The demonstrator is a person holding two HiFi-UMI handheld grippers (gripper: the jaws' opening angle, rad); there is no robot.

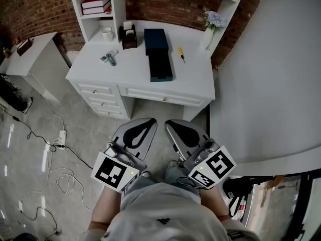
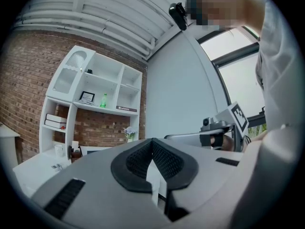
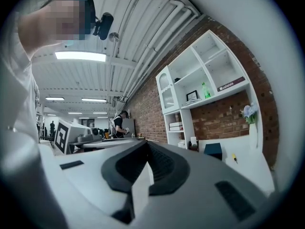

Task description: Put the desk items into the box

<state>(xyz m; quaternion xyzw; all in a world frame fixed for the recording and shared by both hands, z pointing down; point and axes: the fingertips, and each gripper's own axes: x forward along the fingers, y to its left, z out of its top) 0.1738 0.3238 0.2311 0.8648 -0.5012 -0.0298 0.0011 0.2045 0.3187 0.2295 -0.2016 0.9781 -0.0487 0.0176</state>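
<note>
On the white desk lies a dark box with its blue lid behind it. A yellow screwdriver lies to the box's right and a small metal tool to its left. Both grippers are held low near my body, well short of the desk. My left gripper is shut and empty, its pads meeting at the tip. My right gripper is also shut with nothing in it. The right gripper view shows the box and screwdriver far off.
A mug, a brown holder and a flower vase stand at the desk's back; books sit on the shelf. A side table and floor cables are at left. A white partition rises at right.
</note>
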